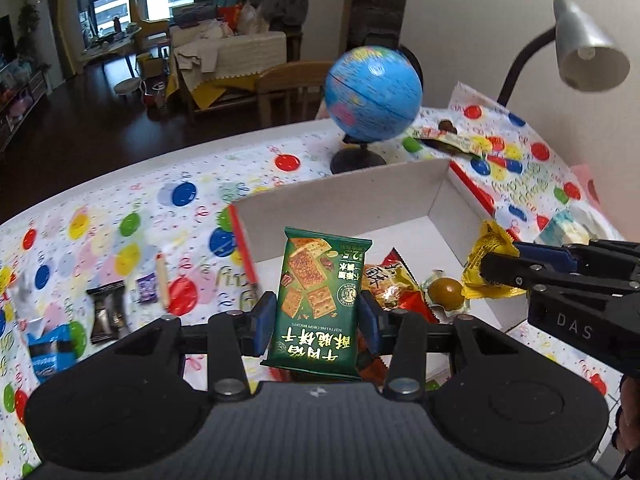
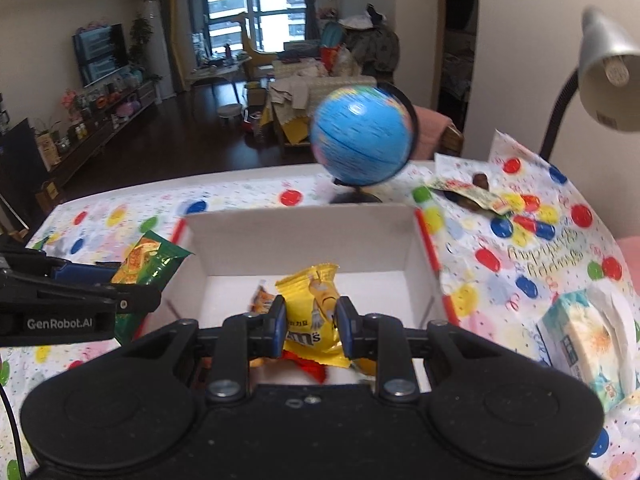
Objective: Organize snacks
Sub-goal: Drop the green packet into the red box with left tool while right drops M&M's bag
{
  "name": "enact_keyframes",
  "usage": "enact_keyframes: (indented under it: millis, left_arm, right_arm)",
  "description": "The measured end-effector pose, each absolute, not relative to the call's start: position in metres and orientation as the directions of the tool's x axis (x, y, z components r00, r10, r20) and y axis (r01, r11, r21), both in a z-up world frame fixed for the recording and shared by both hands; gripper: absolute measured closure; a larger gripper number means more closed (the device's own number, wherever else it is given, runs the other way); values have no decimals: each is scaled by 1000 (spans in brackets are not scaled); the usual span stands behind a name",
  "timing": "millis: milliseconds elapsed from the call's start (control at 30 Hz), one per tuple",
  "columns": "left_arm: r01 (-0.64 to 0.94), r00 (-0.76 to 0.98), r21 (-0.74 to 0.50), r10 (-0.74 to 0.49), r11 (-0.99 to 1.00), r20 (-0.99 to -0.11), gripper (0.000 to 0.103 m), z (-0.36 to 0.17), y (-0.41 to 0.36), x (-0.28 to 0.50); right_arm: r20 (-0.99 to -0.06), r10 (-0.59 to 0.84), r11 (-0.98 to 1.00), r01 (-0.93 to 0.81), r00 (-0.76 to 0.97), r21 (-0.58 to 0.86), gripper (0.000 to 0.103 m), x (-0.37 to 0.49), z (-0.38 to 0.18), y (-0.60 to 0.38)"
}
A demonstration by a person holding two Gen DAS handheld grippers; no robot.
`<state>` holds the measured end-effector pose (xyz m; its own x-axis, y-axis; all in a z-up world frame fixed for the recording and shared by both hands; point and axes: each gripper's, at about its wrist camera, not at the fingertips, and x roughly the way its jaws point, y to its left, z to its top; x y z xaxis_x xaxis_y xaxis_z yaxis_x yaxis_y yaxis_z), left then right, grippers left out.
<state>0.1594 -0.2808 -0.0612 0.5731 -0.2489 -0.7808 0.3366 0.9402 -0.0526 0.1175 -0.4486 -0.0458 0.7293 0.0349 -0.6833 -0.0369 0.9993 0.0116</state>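
Two snacks are up in the air, one in each of your claws. Your left claw [image 1: 316,316] is pinched on the green biscuit pack [image 1: 318,304]. The pack's long side runs straight ahead, along the fingers, and its far end pokes out over the white box [image 1: 352,200].

Your right claw [image 2: 310,326] is squeezed tight on the yellow candy bag [image 2: 316,312]. That bag hangs over the near part of the box, with the open floor of the box just ahead and below.

The box sits on the counter [image 1: 120,216], near its far edge, just in front of the globe [image 1: 372,96]. A few snacks lie inside already, like the round green-brown candy [image 1: 446,292].

I think the drop comes next. Both claws are above the near end of the box, so you only need to let go. The right claw looks more fully over the box. Small snacks, like the black packet [image 1: 108,316], wait on the counter left of the box.
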Motion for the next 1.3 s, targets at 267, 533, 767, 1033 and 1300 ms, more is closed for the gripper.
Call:
enact_keyframes:
  millis: [267,533,767,1033,1300]
  left_arm:
    - [366,531,-7,-215,931,-820,60,-92,-313,175]
    - [374,500,13,-189,927,-845,60,-112,-320,182]
    - [378,478,9,-187,926,-858,58,-118,-319,181]
    - [377,489,-11,-209,926,-847,42,-109,-310,170]
    - [361,525,-44,-241,932,-816,37,-87,-292,156]
  right_arm:
    - [-725,-1,1000,5,689,3,79,132,-76,-474]
    - [-765,13,999,20,644,33,78,137,-96,-482]
    - [-775,32,999,5,631,45,75,134,-99,-484]
    - [-770,53,998,-17,636,55,67,121,-91,-481]
    - [-743,73,997,-38,666,63,55,108,-70,-471]
